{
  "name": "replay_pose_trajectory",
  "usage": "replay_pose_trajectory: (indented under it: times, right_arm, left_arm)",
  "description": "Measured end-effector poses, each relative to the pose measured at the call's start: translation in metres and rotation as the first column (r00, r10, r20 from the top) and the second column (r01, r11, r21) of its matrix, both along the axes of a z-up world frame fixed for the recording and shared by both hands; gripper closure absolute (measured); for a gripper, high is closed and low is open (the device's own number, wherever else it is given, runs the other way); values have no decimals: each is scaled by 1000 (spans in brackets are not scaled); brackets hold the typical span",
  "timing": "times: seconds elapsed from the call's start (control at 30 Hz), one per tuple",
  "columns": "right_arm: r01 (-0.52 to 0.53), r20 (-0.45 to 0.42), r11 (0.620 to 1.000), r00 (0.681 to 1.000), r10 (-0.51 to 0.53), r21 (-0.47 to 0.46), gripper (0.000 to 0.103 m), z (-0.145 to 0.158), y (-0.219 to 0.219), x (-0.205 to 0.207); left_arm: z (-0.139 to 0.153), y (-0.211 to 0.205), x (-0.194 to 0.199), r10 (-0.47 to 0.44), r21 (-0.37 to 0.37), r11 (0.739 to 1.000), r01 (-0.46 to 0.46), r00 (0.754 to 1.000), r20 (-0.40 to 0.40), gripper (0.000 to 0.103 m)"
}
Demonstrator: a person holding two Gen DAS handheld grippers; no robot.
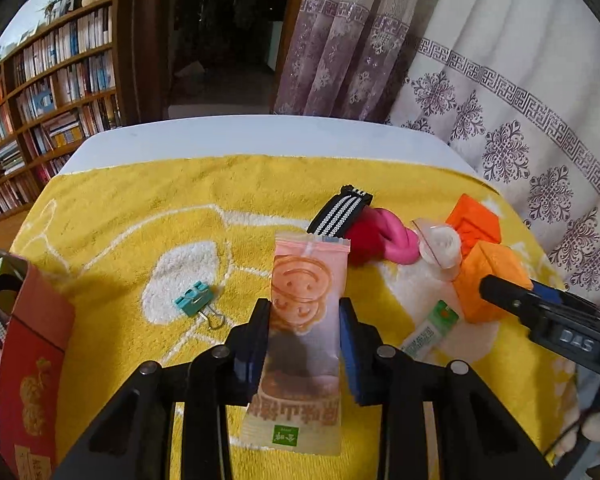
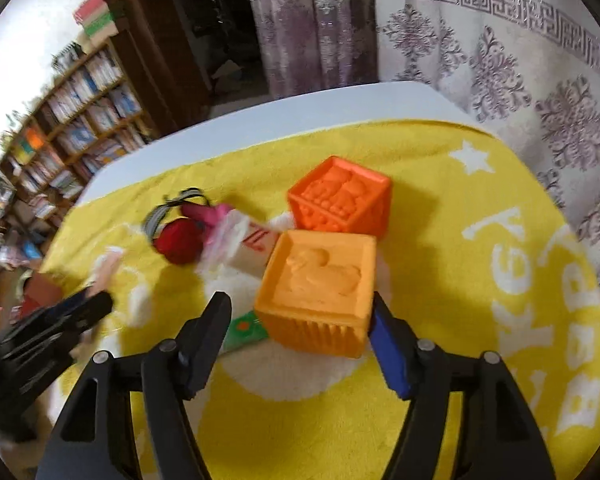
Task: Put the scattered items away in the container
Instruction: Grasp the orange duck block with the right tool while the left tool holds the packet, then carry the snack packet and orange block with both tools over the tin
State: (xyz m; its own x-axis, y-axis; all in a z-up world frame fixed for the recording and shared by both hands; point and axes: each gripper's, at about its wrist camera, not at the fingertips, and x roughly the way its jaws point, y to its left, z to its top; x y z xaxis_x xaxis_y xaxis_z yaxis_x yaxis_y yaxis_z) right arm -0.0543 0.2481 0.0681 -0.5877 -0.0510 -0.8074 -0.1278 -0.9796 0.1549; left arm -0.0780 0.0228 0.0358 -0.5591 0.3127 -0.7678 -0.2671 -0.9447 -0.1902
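My left gripper point(image 1: 304, 320) is shut on a peach snack packet point(image 1: 306, 276) with a smiley face, held just above the yellow towel point(image 1: 140, 208). The red box point(image 1: 32, 360) stands at the left edge. In the right wrist view my right gripper point(image 2: 300, 306) is open, its fingers on either side of a light orange duck cube point(image 2: 320, 280); the left finger stands clear of it. Behind that cube sits a darker orange cube point(image 2: 340, 196). A teal binder clip point(image 1: 194, 298) lies on the towel, left of the packet.
A striped band point(image 1: 342, 212), a red-and-pink twisted piece point(image 1: 376, 240), a clear bag point(image 1: 440, 246) and a green-white packet point(image 1: 428, 332) lie clustered by the cubes. The towel covers a white table point(image 1: 260, 136). Curtains hang behind and to the right; bookshelves stand to the left.
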Motion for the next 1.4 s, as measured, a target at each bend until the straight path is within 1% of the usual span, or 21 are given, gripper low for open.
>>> replay_pose_trajectory:
  times: [0.1, 0.2, 0.27, 0.33, 0.37, 0.4, 0.5, 0.6, 0.7, 0.8, 0.9, 1.0, 1.13, 1.2, 1.4]
  right_arm:
    - [23, 3, 997, 1000, -23, 70, 30, -2, -1, -3]
    - [64, 32, 997, 997, -65, 43, 30, -11, 9, -1]
    - [57, 34, 998, 998, -58, 34, 30, -13, 11, -1]
    - [40, 54, 999, 998, -42, 35, 31, -18, 12, -7]
    - [30, 57, 999, 998, -31, 24, 34, -20, 11, -10]
    - [15, 60, 1000, 998, -16, 10, 43, -22, 11, -11]
    - [-4, 53, 999, 999, 2, 44, 45, -20, 5, -7]
    - [-16, 30, 1000, 999, 16, 18, 46, -13, 2, 3]
    - [-45, -30, 999, 999, 44, -13, 46, 3, -8, 17]
    - [-105, -87, 994, 991, 100, -44, 46, 23, -29, 24]
    - [-194, -127, 978, 975, 184, -74, 46, 40, -62, 27]
    - [-293, -151, 952, 949, 277, -94, 46, 51, -101, 26]
    - [-418, -178, 903, 900, 398, -96, 46, 61, -164, 24]
    - [-464, -189, 881, 877, 441, -94, 46, 62, -188, 24]
    - [-592, -219, 801, 797, 563, -94, 46, 69, -267, 23]
  left_arm:
    - [2, -3, 3, 3, 12, 1000, -3, 1000, -2, 69]
    - [5, -8, 9, 5, 20, 1000, -5, 1000, -8, 69]
    - [9, -11, 13, 10, 23, 1000, -9, 1000, -16, 69]
    - [11, -14, 17, 15, 31, 999, -14, 1000, -21, 69]
    - [13, -16, 18, 19, 37, 999, -18, 1000, -24, 69]
    - [14, -18, 20, 22, 41, 999, -21, 999, -26, 69]
    - [17, -25, 25, 32, 49, 998, -30, 999, -32, 69]
    - [23, -34, 31, 48, 62, 997, -45, 998, -43, 69]
    - [31, -45, 39, 66, 60, 996, -62, 996, -67, 69]
    - [40, -63, 49, 95, 64, 994, -90, 991, -95, 69]
    - [49, -89, 59, 140, 73, 989, -132, 983, -120, 69]
    - [57, -122, 71, 200, 80, 978, -190, 970, -140, 69]
    - [69, -169, 92, 291, 64, 957, -284, 940, -176, 69]
    - [72, -196, 103, 340, 50, 940, -336, 921, -188, 69]
    - [63, -243, 121, 423, 24, 905, -426, 890, -170, 68]
